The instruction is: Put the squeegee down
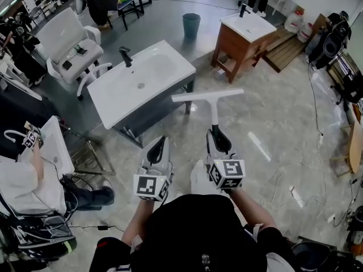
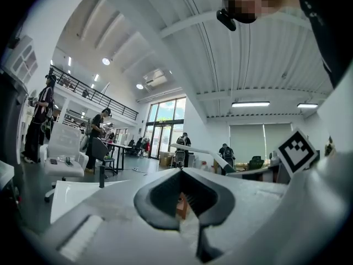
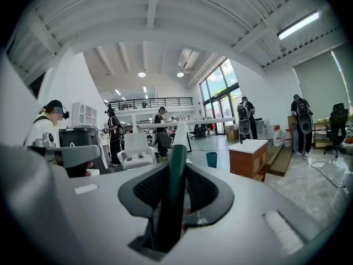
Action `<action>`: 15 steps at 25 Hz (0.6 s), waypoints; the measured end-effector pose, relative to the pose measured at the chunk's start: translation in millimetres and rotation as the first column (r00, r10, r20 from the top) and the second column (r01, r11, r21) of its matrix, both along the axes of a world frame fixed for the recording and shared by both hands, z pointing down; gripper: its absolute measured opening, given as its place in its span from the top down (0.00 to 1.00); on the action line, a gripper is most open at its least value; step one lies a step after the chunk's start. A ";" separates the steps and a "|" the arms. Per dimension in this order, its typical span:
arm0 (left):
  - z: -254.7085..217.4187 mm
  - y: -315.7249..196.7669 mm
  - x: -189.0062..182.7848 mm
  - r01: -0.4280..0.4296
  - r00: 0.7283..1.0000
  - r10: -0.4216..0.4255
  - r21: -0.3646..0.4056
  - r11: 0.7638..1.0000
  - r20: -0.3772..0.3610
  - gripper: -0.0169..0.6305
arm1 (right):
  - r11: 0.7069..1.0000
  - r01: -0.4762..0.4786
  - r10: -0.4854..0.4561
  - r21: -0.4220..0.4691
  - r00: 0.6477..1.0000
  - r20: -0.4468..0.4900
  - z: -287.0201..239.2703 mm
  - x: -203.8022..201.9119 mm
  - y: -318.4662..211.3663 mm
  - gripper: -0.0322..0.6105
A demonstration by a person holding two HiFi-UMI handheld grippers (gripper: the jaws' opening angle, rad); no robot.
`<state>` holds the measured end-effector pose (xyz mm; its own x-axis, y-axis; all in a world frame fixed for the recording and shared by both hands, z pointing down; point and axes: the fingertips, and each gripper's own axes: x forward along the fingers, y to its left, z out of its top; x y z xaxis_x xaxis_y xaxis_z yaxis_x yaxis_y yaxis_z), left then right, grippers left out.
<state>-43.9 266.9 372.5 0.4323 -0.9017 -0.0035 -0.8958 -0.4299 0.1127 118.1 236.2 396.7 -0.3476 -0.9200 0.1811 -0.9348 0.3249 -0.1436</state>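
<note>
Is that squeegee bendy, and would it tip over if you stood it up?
Probably stiff: the squeegee sticks straight out of the right gripper without sagging. Likely light, since one gripper holds it by the handle end. Its wide blade on a thin handle would likely tip it if stood up; laid flat it should stay.

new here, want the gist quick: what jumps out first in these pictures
The squeegee catches the eye first: it is at the centre of the head view, gripped by its handle in the right gripper, with its blade crosswise at the far end. Just beyond it to the left is a white sink on a dark stand. A wooden vanity stands further back on the right.
</note>
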 end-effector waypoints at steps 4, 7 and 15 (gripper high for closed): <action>0.6 -40.7 5.5 0.011 1.000 -0.011 -0.007 1.000 -0.004 0.97 | 1.000 0.019 -0.019 -0.003 1.000 -0.025 1.8 7.4 -46.4 0.80; 1.3 -68.0 7.5 0.030 1.000 -0.030 -0.011 0.999 -0.005 0.97 | 0.999 0.038 -0.038 -0.012 0.999 -0.029 2.3 9.4 -78.7 0.80; 5.0 -126.2 18.5 0.101 0.995 -0.101 -0.022 0.995 0.006 0.97 | 0.992 0.128 -0.128 -0.011 0.991 -0.028 0.9 12.1 -149.3 0.80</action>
